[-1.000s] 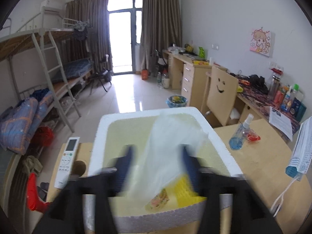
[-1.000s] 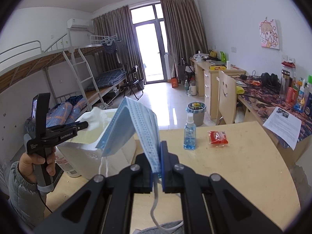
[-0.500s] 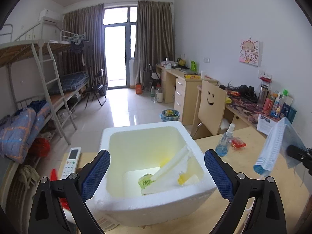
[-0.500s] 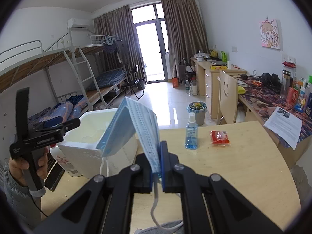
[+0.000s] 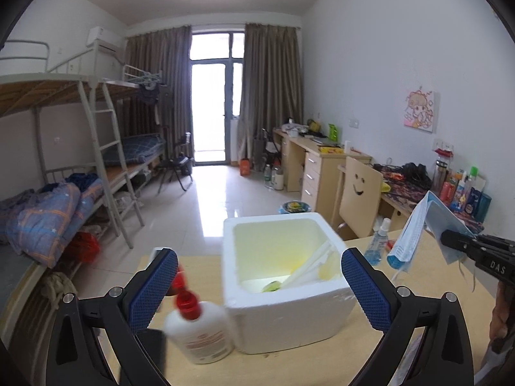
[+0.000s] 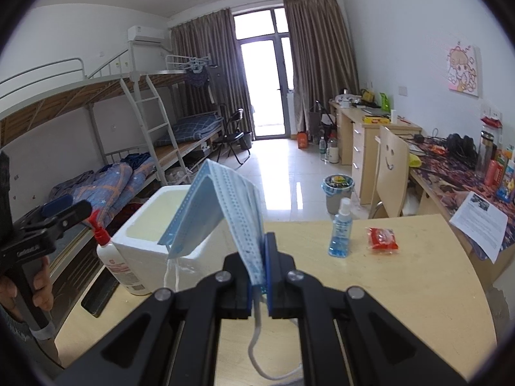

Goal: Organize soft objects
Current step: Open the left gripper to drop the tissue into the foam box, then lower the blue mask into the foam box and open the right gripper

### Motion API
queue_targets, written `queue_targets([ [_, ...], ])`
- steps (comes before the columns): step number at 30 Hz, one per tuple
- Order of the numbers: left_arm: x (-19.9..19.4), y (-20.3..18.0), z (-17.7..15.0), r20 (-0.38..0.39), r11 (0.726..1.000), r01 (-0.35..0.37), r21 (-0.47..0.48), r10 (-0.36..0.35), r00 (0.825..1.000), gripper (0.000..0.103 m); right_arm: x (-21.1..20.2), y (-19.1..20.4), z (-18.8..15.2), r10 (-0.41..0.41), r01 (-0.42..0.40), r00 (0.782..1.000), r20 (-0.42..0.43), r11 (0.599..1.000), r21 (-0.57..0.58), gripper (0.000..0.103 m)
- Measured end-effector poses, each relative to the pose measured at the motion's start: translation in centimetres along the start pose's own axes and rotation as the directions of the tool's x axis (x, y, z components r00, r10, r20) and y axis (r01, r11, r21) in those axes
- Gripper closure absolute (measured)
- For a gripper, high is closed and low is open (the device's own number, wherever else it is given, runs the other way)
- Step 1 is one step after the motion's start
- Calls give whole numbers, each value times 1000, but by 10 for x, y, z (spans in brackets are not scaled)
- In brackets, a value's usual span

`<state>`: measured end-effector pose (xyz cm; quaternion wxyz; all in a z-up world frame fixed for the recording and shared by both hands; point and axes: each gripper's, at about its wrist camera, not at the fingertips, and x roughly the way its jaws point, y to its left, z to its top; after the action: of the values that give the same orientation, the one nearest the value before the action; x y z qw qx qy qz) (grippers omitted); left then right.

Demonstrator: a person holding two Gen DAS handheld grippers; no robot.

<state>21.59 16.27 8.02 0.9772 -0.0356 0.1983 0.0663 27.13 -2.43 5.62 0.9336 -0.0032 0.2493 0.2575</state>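
Observation:
A white foam box point(image 5: 283, 276) stands on the wooden table point(image 5: 370, 353); it holds a clear plastic bag point(image 5: 309, 267) and small yellow and green items. My left gripper point(image 5: 257, 289) is open and empty, held in front of the box. My right gripper point(image 6: 259, 273) is shut on a blue face mask point(image 6: 225, 206), holding it up to the right of the box point(image 6: 161, 225). The mask also shows in the left wrist view point(image 5: 418, 234), right of the box. The left gripper shows at the left edge of the right wrist view point(image 6: 61, 207).
A white pump bottle with a red top point(image 5: 199, 331) stands left of the box. A blue spray bottle point(image 6: 340, 231) and a red packet point(image 6: 383, 239) sit on the far table. A paper sheet point(image 6: 479, 225) hangs over the right edge. A black object point(image 5: 151, 353) lies beside the bottle.
My left gripper let go of the plastic bag into the box, opened wide and drew back to the left. The right gripper kept the mask almost still.

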Motion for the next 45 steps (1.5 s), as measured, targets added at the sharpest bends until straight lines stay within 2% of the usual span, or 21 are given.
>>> queue_targets([
  [8, -26, 28, -14, 18, 998, -62, -30, 63, 998, 1, 13, 30, 11, 38, -38, 999, 3, 998, -44, 94],
  [17, -43, 44, -33, 37, 991, -127, -50, 129, 991, 1, 39, 57, 21, 81, -82, 997, -15, 993, -79, 94],
  [30, -60, 67, -49, 30, 982, -168, -90, 171, 985, 1, 89, 91, 29, 127, -135, 989, -77, 986, -98, 94],
  [42, -60, 78, -61, 12, 975, -185, -120, 187, 982, 1, 124, 92, 25, 124, -135, 978, -170, 989, -58, 94],
  [44, -57, 78, -62, 6, 975, -185, -120, 187, 982, 1, 129, 92, 25, 114, -127, 975, -190, 990, -58, 85],
  [45, -56, 80, -62, 4, 976, -184, -120, 186, 983, 1, 132, 92, 25, 113, -126, 974, -197, 991, -53, 74],
])
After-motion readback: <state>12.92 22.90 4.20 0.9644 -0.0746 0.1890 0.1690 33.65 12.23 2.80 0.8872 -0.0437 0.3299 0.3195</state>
